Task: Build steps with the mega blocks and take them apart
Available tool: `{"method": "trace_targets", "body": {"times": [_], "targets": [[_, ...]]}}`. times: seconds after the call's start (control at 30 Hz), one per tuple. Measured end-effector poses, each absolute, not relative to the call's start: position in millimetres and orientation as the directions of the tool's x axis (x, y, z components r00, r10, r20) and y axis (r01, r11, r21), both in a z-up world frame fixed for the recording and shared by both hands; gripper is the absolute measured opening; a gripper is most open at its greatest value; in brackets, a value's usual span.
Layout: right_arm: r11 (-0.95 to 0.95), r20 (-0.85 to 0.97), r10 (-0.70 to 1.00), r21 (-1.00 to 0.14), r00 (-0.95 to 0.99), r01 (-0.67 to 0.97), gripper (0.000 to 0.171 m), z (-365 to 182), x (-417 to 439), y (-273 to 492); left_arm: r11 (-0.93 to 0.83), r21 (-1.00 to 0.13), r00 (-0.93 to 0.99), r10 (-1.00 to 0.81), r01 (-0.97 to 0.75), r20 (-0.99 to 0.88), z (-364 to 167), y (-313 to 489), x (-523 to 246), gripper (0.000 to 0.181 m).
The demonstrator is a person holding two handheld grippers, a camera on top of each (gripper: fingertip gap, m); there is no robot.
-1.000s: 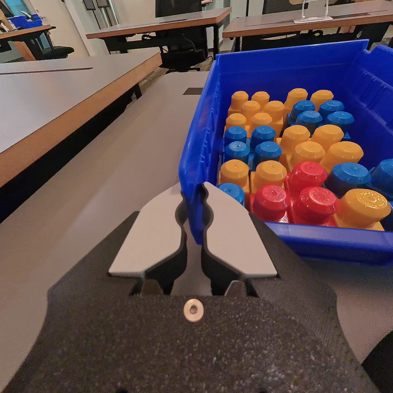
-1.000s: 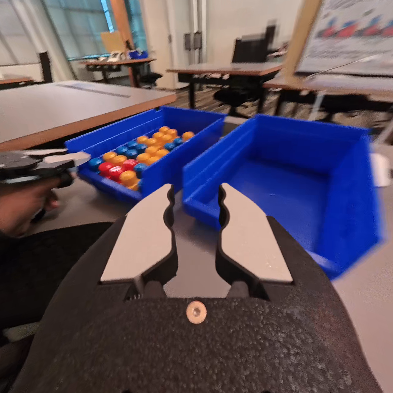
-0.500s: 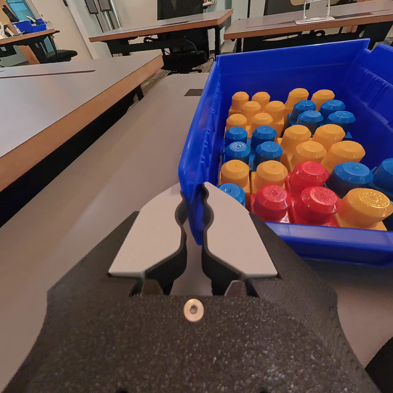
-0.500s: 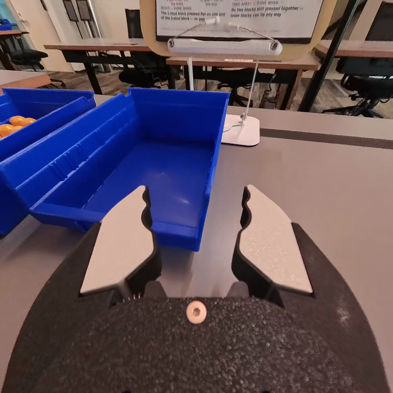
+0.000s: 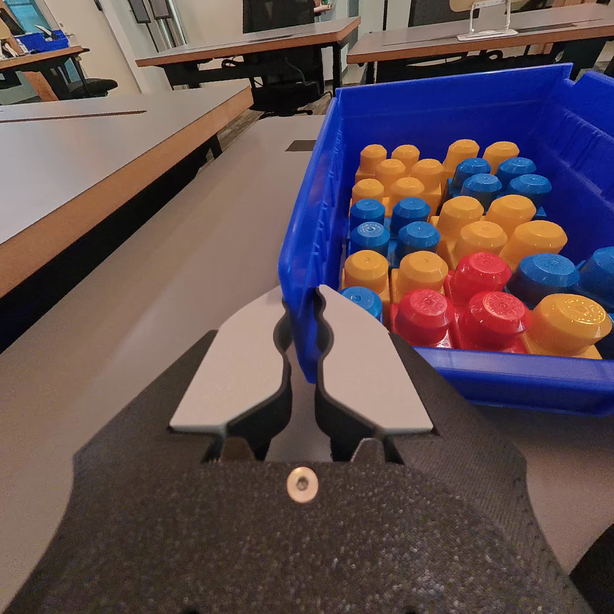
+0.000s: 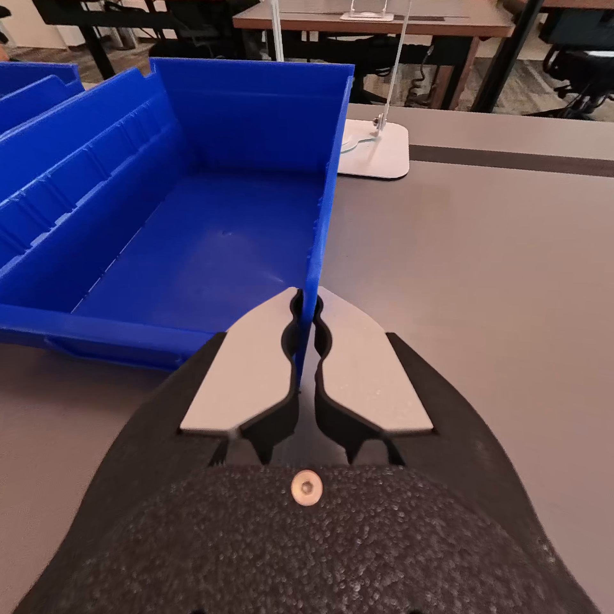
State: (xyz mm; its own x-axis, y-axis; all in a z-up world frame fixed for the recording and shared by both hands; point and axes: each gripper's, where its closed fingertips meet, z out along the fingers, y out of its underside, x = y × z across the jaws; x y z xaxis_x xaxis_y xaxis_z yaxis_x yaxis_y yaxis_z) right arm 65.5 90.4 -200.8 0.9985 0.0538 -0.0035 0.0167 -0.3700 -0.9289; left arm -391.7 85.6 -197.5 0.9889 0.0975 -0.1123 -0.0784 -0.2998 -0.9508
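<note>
A blue bin on the grey table holds several yellow, blue and red mega blocks. My left gripper is shut on the near left corner wall of this bin. In the right wrist view an empty blue bin stands on the table. My right gripper is shut on the near end of its right side wall. The edge of the blocks bin shows at the far left of that view.
A white stand base with thin rods sits behind the empty bin. Bare grey tabletop lies to the right of it. Another table stands to the left across a gap, with desks and chairs behind. My right fingertips sit around 45 centimetres from my left ones.
My right gripper swung right from the blocks bin to the empty bin, moved forward and closed on its right wall. My left gripper has kept its hold on the blocks bin.
</note>
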Motion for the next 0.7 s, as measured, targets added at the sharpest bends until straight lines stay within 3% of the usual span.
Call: {"method": "trace_targets", "body": {"times": [0.27,0.5,0.7], "targets": [[-0.368,-0.021,0.058,-0.930,0.998,0.002,0.003,-195.9,67.5,85.2,-0.299,-0.951,0.989,0.096,-0.078,-0.111,-197.6,85.4,-391.9,0.010],[-0.318,0.008,0.110,-0.947,0.994,0.043,0.003,-158.1,75.2,69.9,-0.302,-0.950,0.989,0.098,-0.078,-0.112,-197.9,85.2,-392.6,0.010],[-0.260,-0.040,0.085,-0.966,0.996,-0.016,0.004,-130.0,104.4,60.9,-0.304,-0.950,0.988,0.107,-0.074,-0.111,-198.1,85.4,-395.2,0.011]]}}
